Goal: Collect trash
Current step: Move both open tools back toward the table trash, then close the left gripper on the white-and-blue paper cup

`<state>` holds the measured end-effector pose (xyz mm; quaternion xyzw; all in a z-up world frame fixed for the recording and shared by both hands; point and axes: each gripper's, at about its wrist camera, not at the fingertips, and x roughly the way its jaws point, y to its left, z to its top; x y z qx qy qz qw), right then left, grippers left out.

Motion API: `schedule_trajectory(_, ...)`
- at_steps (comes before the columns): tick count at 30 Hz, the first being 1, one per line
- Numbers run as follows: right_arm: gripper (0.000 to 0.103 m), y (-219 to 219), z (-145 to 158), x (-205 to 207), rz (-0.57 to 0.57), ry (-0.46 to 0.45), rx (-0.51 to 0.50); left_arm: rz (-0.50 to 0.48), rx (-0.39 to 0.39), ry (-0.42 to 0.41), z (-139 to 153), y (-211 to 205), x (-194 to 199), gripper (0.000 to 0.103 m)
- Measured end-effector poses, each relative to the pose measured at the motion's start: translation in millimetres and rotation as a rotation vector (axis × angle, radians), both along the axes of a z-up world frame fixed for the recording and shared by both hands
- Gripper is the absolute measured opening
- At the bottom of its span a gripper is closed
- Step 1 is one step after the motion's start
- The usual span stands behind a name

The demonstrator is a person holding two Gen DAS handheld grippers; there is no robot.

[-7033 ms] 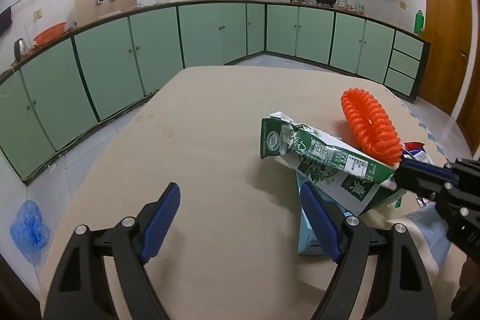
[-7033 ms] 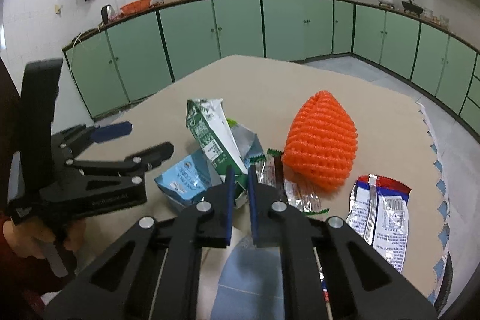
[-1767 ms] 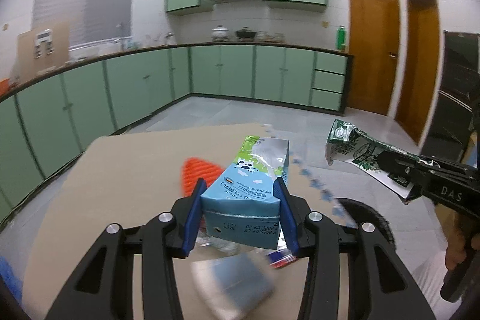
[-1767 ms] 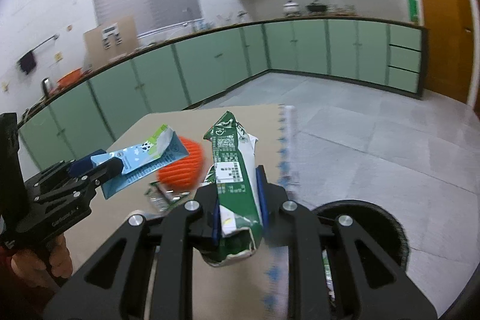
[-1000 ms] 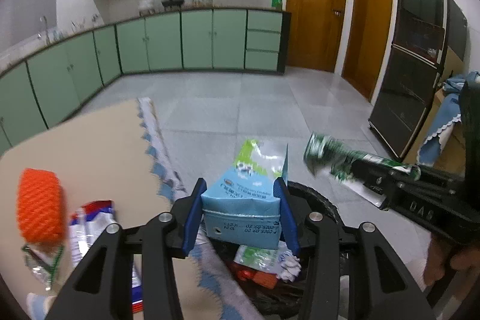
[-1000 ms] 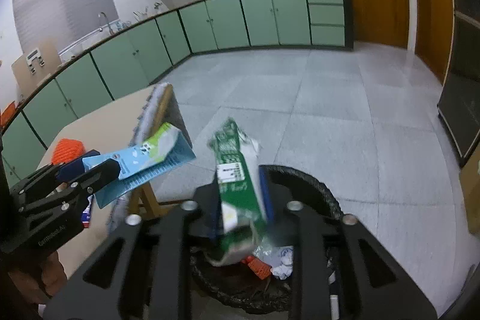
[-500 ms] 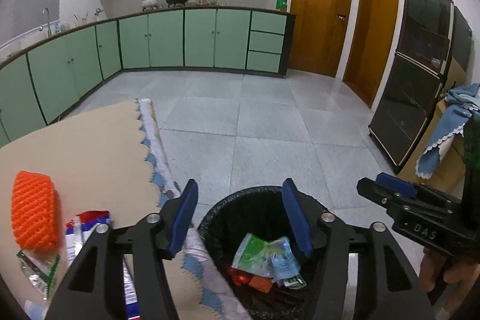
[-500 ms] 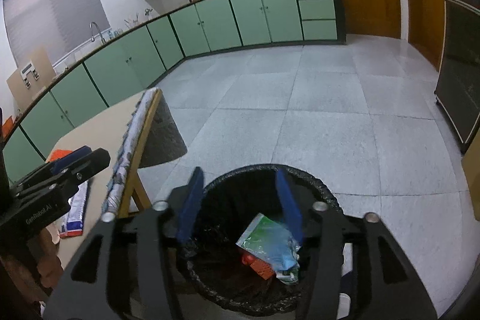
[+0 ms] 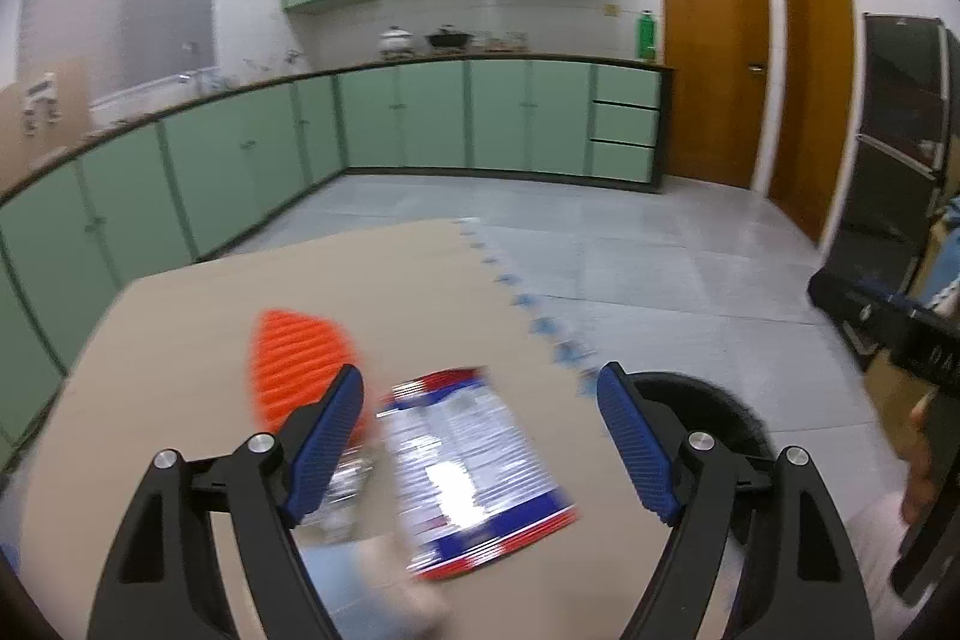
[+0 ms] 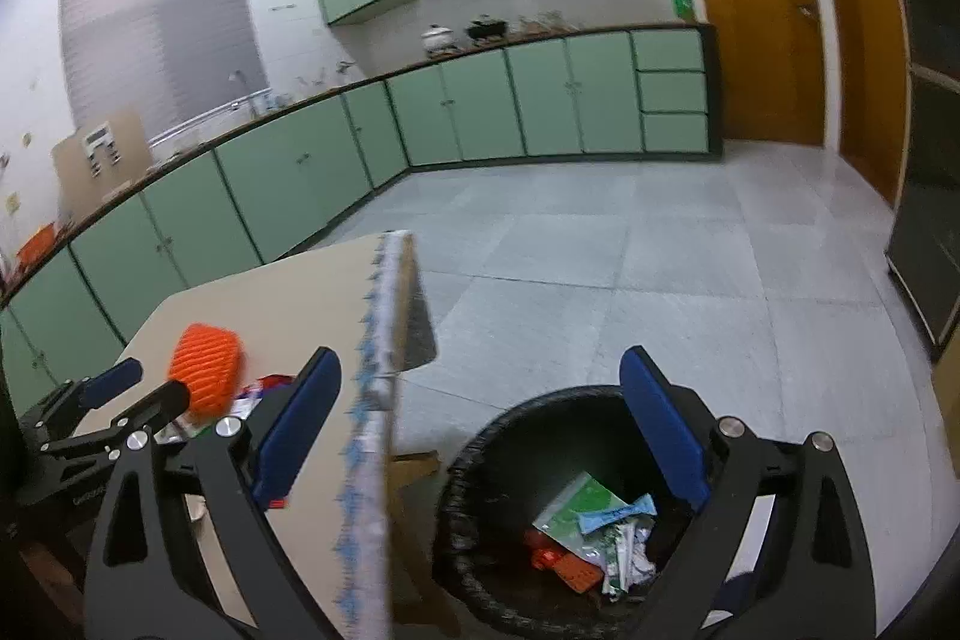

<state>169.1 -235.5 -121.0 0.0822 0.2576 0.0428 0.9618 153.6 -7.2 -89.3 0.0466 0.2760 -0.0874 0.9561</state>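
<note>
My left gripper (image 9: 480,442) is open and empty above the table, over a red, white and blue snack wrapper (image 9: 474,466). An orange foam fruit net (image 9: 294,364) lies to its left. My right gripper (image 10: 480,418) is open and empty above the black trash bin (image 10: 480,466), which holds the green carton (image 10: 579,511), the blue carton (image 10: 618,513) and other wrappers. The left gripper (image 10: 135,388) shows in the right wrist view, next to the orange net (image 10: 204,358). The bin's rim (image 9: 708,394) shows past the table edge in the left wrist view.
The beige table (image 9: 198,316) has a blue-patterned cloth edge (image 10: 372,400) right beside the bin. Clear crinkled wrappers (image 9: 342,484) lie by the net. Green cabinets (image 9: 420,118) line the walls, with grey tiled floor (image 10: 600,268) beyond.
Both grippers let their cartons drop into the bin and stand open. My left gripper has swung back from the bin to over the table's wrapper. My right gripper stays above the bin.
</note>
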Motion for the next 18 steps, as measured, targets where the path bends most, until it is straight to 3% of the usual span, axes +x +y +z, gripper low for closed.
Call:
schedule_trajectory(9, 0.091, 76.8, -9.2, -7.4, 0.102, -0.022, -0.007, 0.139, 0.010, 0.061, -15.8, 77.4, -31.3, 0.079)
schedule_trajectory(18, 0.091, 103.2, -9.0, -11.6, 0.141, -0.011, -0.049, 0.154, -0.038, 0.115, -39.3, 80.7, -46.5, 0.080)
